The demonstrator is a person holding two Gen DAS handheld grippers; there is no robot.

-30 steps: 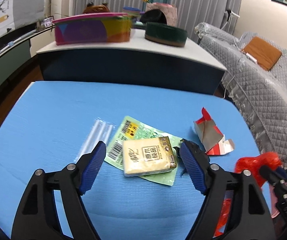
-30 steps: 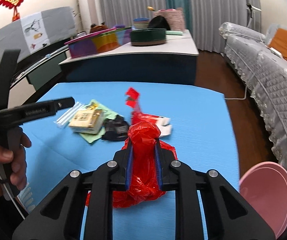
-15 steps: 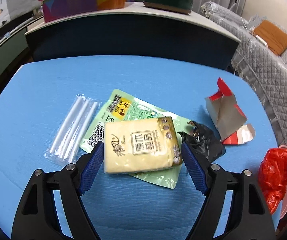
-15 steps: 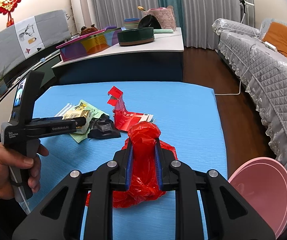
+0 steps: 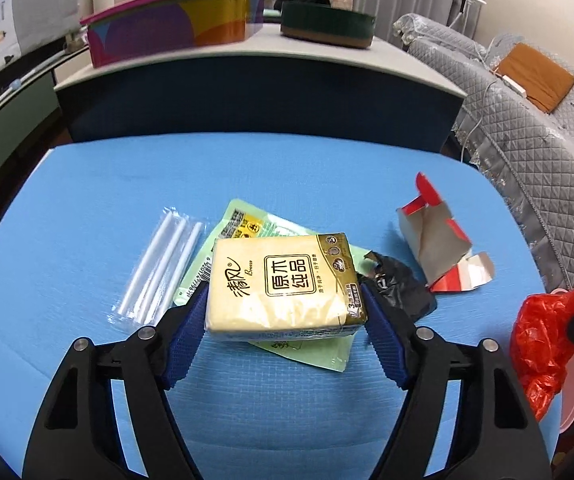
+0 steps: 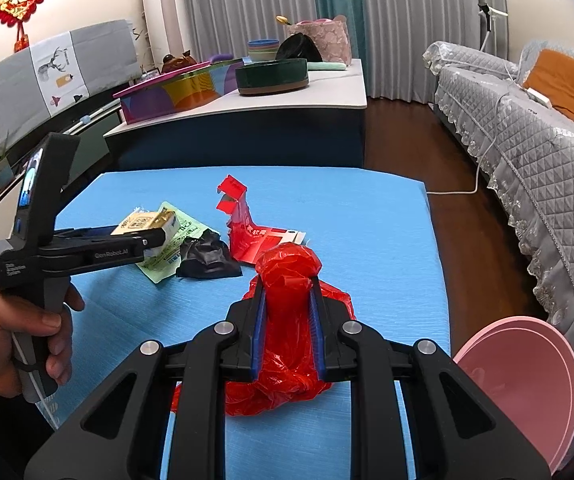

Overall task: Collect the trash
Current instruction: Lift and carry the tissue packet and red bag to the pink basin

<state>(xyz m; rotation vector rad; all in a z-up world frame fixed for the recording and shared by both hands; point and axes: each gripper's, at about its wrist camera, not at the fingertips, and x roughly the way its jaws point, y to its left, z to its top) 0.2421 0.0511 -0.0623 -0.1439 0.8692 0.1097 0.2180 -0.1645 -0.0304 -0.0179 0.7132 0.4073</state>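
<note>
The left gripper (image 5: 285, 312) has been closing, its blue pads now pressing the sides of a pale yellow tissue pack (image 5: 283, 282) atop a green wrapper (image 5: 247, 226) on the blue table (image 5: 87, 184). The right gripper (image 6: 285, 320) is clamped on a crumpled red bag (image 6: 287, 280).

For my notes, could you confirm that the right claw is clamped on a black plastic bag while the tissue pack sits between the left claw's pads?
Not quite: the right claw is clamped on a red plastic bag, as the right wrist view shows. The black bag lies loose on the blue table. The tissue pack does sit between the left claw's pads.
</note>
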